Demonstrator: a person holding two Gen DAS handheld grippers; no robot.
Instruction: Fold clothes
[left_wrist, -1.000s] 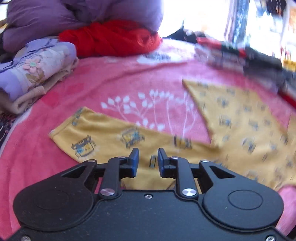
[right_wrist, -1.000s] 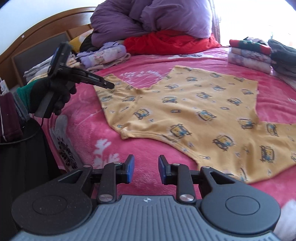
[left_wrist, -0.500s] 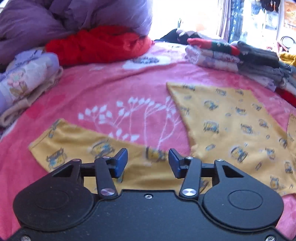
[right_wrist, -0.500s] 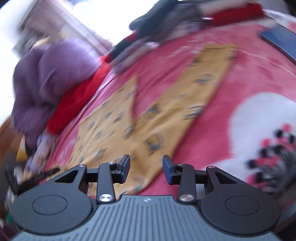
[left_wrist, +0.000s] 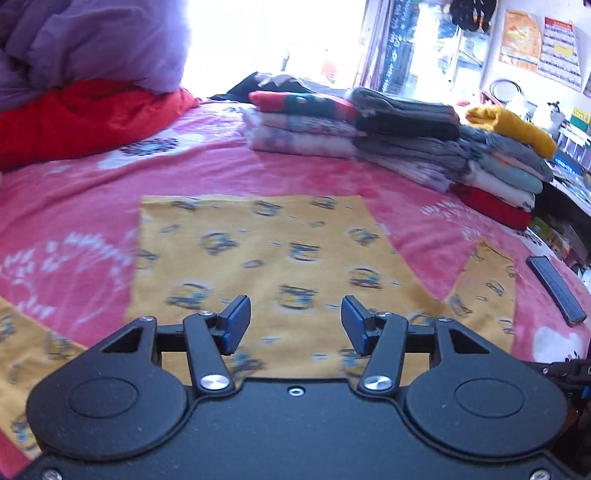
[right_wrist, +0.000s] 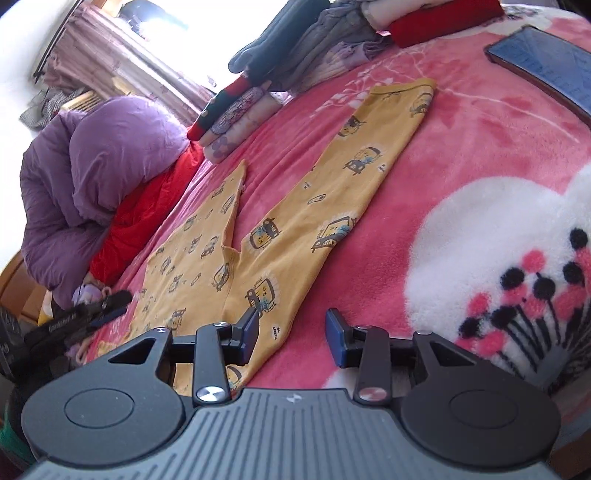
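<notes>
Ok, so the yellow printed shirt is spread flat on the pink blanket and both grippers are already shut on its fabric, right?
Not quite. The yellow printed shirt does lie spread flat on the pink blanket, but both wrist views show the left gripper and right gripper open, jaws apart, gripping nothing.

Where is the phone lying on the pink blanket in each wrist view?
Left wrist: the phone lies at the right edge, seen edge-on, just right of the yellow shirt's sleeve.
Right wrist: the phone is top right, screen up, right of the sleeve cuff.
Shared landmark: the stack of folded clothes.
</notes>
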